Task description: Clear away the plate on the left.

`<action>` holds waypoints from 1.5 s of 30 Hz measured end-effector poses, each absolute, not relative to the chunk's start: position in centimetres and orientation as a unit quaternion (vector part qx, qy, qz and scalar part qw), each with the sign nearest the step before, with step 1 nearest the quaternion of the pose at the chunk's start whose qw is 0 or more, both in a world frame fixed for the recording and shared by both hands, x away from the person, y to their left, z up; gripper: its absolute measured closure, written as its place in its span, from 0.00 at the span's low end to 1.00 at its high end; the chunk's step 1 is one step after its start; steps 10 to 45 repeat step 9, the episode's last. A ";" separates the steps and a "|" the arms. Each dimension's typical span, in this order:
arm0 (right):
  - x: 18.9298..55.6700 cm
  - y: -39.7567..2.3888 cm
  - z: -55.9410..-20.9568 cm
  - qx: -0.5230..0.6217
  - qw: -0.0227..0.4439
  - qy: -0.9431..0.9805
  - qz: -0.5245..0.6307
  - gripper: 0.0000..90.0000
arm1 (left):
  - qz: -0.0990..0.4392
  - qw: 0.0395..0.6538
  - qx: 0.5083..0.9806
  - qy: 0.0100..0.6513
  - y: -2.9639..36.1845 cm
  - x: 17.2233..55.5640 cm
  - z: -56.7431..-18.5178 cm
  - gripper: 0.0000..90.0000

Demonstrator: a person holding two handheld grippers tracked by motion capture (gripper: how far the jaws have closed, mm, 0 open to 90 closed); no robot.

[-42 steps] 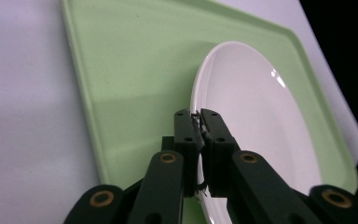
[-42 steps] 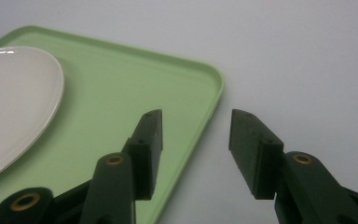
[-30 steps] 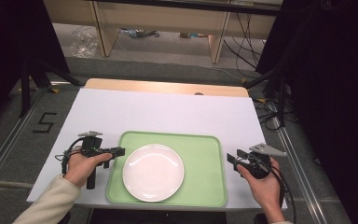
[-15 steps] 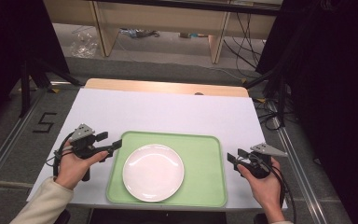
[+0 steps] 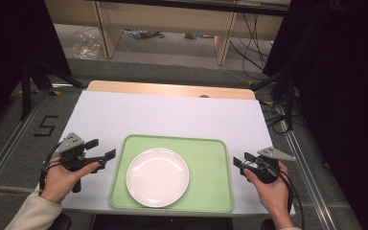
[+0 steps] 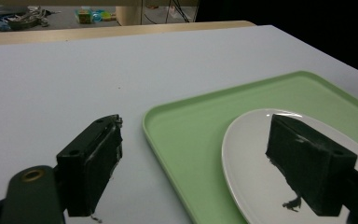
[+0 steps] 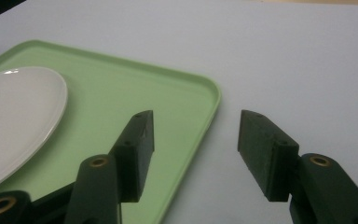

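Note:
A light green tray (image 5: 206, 158) lies on the white table near the front edge, with a bare white plate (image 5: 157, 176) on its left half. My left gripper (image 5: 103, 148) hovers just left of the tray's left rim and points toward it. Its jaws have just been opening and stand open with nothing gripped. In the left gripper view the tray rim (image 6: 168, 140) and the plate (image 6: 256, 158) lie beyond the spread jaws of the left gripper (image 6: 196, 154). My right gripper (image 5: 242, 159) is open beside the tray's right rim (image 7: 209, 107); the plate (image 7: 14, 107) shows at far left.
The white table sheet (image 5: 172, 115) stretches behind the tray to a wooden strip (image 5: 172, 89) at the far edge. Black cables (image 5: 278, 115) hang off the table's right side. A floor mark like a "5" (image 5: 46, 125) lies to the left.
My left gripper has pulled back left from the tray's left rim and risen a little, and its jaws have spread apart. The right hand, tray and plate have stayed put.

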State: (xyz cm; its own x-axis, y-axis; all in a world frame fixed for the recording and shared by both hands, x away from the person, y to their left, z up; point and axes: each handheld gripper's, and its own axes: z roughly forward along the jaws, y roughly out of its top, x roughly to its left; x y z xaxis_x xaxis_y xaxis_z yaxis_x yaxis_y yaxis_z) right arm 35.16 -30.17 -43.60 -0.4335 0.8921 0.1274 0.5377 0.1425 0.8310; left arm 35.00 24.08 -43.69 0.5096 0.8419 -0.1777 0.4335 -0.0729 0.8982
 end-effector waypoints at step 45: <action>35.2 -30.2 -43.6 0.494 0.200 0.725 0.436 0.51 | 0.194 0.495 0.706 0.467 25.4 34.7 -44.4 0.16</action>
